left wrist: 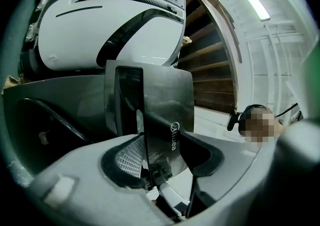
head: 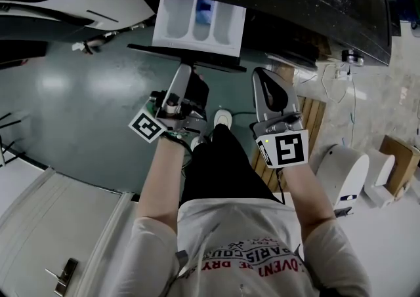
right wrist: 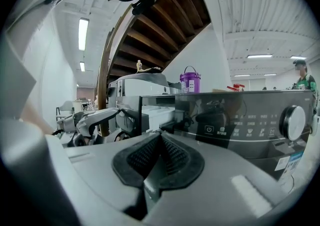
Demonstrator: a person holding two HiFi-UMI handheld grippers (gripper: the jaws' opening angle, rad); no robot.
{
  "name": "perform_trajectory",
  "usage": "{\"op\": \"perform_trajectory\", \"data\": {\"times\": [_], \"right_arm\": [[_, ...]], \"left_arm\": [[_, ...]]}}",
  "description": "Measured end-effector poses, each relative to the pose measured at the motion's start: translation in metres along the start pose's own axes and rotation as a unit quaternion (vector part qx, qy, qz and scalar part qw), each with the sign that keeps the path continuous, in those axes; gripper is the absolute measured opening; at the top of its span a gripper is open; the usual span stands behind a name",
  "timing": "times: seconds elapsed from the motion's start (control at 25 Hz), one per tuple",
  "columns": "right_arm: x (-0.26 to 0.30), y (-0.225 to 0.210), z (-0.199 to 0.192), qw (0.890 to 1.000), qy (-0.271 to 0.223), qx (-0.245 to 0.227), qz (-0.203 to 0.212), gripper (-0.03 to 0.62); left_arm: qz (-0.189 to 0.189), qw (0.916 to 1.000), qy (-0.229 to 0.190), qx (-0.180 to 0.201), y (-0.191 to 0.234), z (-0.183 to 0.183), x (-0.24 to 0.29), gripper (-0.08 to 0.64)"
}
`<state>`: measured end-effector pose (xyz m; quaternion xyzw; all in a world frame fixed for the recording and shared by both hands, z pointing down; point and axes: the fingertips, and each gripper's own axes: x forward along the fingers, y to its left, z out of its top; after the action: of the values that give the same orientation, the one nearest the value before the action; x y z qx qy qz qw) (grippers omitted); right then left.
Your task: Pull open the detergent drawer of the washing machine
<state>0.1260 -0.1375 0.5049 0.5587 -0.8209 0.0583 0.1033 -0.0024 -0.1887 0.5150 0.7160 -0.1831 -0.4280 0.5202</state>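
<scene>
The person wore a white short-sleeved shirt (head: 243, 233) with red and dark print, black trousers (head: 220, 164) and a white shoe (head: 223, 118). The left gripper (head: 186, 69) and right gripper (head: 266, 78) had smooth grey bodies. Each carried a white cube with black square markers, the left cube (head: 147, 126) and the right cube (head: 287, 149). Black ribbed pads (right wrist: 176, 156) lined the jaws
</scene>
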Motion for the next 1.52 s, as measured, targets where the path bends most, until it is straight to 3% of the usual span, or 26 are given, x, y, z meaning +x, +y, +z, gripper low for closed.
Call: {"op": "perform_trajectory", "data": {"times": [0.52, 0.64, 1.08, 1.32, 1.52], "right_arm": [[-0.022, 0.031, 0.004, 0.999, -0.004, -0.023, -0.034, 0.002], [-0.027, 0.043, 0.011, 0.999, -0.007, -0.022, -0.030, 0.002], [-0.050, 0.039, 0.015, 0.998, -0.004, -0.029, -0.052, 0.002], [-0.065, 0.046, 0.020, 0.998, 0.004, -0.031, -0.058, 0.002], [-0.078, 0.054, 0.034, 0.997, 0.005, -0.014, -0.071, 0.002]], "left_arm": [[0.003, 0.9994, 0.028, -0.020, -0.016, -0.009, -0.037, 0.218], [0.026, 0.9992, 0.022, -0.022, -0.013, -0.007, -0.048, 0.145], [0.066, 0.9974, 0.017, -0.024, -0.007, -0.010, -0.053, 0.144], [0.108, 0.9924, 0.059, -0.004, -0.013, -0.033, -0.066, 0.139], [0.163, 0.9845, 0.061, 0.019, -0.026, -0.031, -0.082, 0.000]]}}
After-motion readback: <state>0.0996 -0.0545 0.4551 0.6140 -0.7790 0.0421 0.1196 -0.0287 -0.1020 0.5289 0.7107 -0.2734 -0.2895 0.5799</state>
